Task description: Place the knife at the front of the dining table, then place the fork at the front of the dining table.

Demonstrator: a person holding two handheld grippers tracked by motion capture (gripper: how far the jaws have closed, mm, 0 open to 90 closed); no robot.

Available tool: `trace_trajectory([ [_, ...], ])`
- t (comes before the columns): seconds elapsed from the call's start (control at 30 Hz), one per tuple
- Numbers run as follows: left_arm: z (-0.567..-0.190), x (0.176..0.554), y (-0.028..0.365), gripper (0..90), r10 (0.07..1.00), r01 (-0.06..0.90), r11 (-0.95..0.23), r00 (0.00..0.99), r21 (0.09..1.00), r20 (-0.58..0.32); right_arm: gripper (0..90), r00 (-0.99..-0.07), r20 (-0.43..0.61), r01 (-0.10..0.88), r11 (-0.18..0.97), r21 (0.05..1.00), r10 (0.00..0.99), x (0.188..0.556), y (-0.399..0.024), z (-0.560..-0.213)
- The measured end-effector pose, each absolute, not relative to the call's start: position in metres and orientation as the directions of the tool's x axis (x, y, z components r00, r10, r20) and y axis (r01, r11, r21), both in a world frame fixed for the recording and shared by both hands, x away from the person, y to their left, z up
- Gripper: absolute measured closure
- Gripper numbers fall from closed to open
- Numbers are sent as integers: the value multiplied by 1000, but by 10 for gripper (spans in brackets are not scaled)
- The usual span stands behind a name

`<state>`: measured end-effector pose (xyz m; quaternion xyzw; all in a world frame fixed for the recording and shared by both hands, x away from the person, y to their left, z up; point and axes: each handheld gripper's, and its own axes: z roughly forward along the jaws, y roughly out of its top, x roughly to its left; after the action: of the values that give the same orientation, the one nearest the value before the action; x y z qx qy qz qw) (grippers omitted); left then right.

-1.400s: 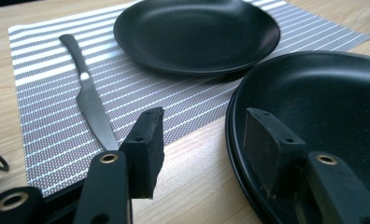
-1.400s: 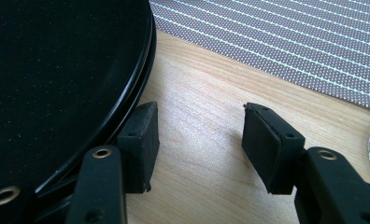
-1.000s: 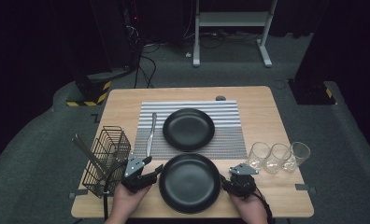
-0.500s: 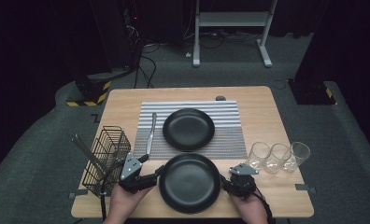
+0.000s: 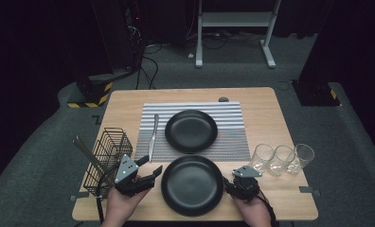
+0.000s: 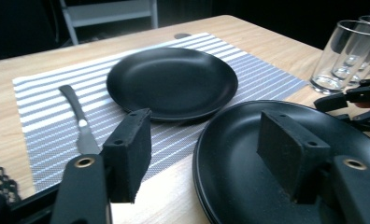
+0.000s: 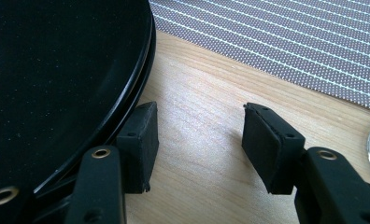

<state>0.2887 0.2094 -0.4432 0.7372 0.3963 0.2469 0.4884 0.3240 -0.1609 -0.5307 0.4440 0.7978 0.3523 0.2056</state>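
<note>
Two stacked black plates (image 5: 192, 187) (image 6: 239, 140) (image 7: 57, 70) lie at the table's near edge. Another black plate (image 5: 191, 131) (image 6: 171, 81) rests on a striped placemat (image 5: 223, 113) (image 6: 38, 98), with a knife (image 5: 152, 135) (image 6: 78, 121) to its left. My left gripper (image 5: 150, 166) (image 6: 209, 154) hovers at the stack's left rim. Its jaws have just been closing but stand wide, the rim below and between them, no pad pressing. My right gripper (image 5: 228, 185) (image 7: 199, 140) sits low at the stack's right rim, open over bare wood, one pad beside the rim.
A black wire basket (image 5: 105, 153) holding a utensil stands at the table's left edge. Three clear glasses (image 5: 282, 158) (image 6: 342, 60) stand in a row at the right. The wooden table (image 5: 261, 101) drops off just behind my hands.
My left gripper has lifted a little at the stack's left rim. The right gripper and the plates have kept still.
</note>
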Motion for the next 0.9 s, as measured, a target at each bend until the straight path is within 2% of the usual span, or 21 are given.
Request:
trace_trajectory([
  [0.07,-441,285,209,361,839,312,-220,545,924,15,455,-522,-16,563,359,745,853,324,-161,-531],
  [0.8,-415,271,222,452,842,287,-158,538,945,-23,455,-521,-16,563,358,745,853,324,-161,-531],
  [0.83,-412,269,223,453,859,268,-173,513,948,12,454,-521,-16,563,358,745,853,324,-161,-531],
  [0.9,-409,268,227,457,862,268,-156,507,951,-1,454,-521,-16,564,358,745,853,324,-161,-531],
])
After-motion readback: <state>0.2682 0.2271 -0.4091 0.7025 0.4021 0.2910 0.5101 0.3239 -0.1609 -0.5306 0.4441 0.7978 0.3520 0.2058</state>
